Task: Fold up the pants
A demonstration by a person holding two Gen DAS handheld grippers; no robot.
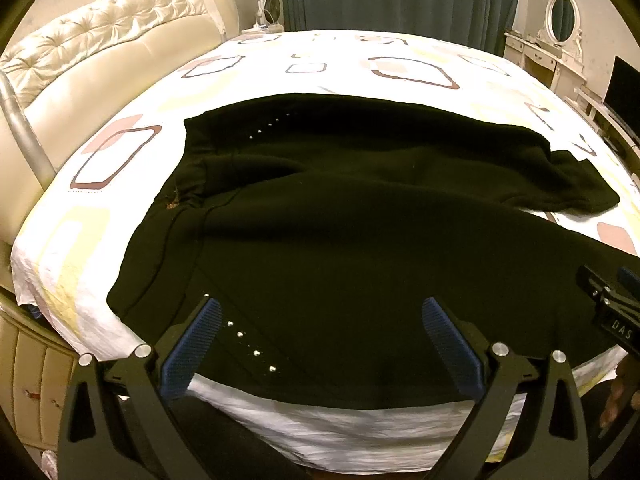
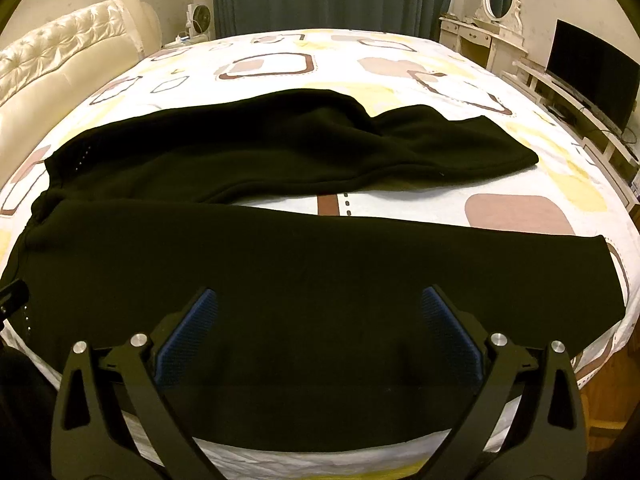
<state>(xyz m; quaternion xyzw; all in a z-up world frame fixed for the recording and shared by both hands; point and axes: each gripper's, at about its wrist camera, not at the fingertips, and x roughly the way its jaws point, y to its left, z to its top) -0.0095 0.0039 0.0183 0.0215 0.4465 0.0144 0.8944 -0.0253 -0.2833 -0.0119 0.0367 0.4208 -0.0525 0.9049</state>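
both hand-held grippers, left (image 1: pixel 320 344) and right (image 2: pixel 318 340), hang released over the near leg of the black pants (image 2: pixel 280 264) (long axis crosswise), left nearer the waistband (image 1: pixel 180 196).

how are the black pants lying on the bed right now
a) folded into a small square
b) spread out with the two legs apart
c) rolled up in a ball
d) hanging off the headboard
b: the black pants lie spread on the patterned bedsheet, with a strip of sheet showing between the two legs; both hand-held grippers, left and right, are open above the near leg.
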